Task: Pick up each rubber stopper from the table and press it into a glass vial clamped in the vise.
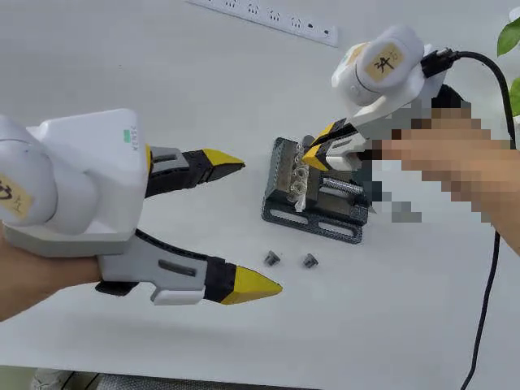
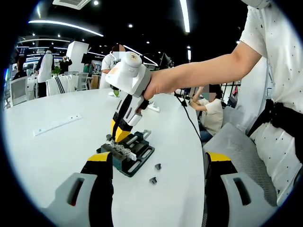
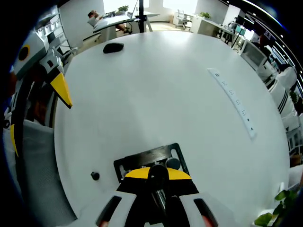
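Note:
A black vise (image 1: 280, 213) stands on the white table and clamps several glass vials (image 1: 297, 184) in a row. My right gripper (image 1: 313, 154) sits over the far end of that row, shut on a dark grey rubber stopper (image 3: 157, 171) just above the vise (image 3: 142, 159). Two more grey stoppers (image 1: 272, 258) (image 1: 309, 261) lie on the table in front of the vise. My left gripper (image 1: 244, 223) hovers open to the left of the vise, nothing between its yellow-tipped jaws. The left gripper view shows the vise (image 2: 135, 163), the right gripper (image 2: 118, 131) and both loose stoppers (image 2: 157, 166) (image 2: 153, 180).
A white power strip (image 1: 268, 16) lies at the table's far edge. The right gripper's black cable (image 1: 491, 268) runs down the right side. A green plant (image 1: 510, 36) is at the far right. People sit and stand at other tables behind.

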Demonstrator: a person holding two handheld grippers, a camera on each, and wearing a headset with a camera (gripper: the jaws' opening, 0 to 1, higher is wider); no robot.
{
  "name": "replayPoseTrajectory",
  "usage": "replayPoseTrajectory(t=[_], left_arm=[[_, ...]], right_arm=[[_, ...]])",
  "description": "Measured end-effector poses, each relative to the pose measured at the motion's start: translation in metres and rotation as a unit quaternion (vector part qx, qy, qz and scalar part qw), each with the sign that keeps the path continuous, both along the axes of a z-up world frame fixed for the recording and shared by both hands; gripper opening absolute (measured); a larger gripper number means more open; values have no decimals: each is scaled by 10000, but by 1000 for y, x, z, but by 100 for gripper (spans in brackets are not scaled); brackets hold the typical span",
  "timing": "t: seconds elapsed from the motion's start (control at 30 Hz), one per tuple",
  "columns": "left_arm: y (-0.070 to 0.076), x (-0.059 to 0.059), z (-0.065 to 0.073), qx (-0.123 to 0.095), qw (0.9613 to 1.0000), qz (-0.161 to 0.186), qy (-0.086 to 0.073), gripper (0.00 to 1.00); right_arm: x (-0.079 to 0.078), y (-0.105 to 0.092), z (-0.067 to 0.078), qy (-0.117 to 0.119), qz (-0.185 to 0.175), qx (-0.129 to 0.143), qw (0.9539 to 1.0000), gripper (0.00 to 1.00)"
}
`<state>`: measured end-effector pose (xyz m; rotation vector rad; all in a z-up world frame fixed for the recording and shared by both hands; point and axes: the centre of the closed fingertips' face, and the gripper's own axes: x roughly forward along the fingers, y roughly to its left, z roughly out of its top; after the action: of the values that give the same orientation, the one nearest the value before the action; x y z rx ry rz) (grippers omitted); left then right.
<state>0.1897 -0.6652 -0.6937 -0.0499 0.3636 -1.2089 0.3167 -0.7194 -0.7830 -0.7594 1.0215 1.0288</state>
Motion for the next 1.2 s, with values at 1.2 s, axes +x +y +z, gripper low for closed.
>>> replayPoseTrajectory(t=[1.2], left_arm=[[0,-2,-2,-30,10000,-22,60,77]], right_arm=[[1,1,-3,298,189,-368,9987,5]])
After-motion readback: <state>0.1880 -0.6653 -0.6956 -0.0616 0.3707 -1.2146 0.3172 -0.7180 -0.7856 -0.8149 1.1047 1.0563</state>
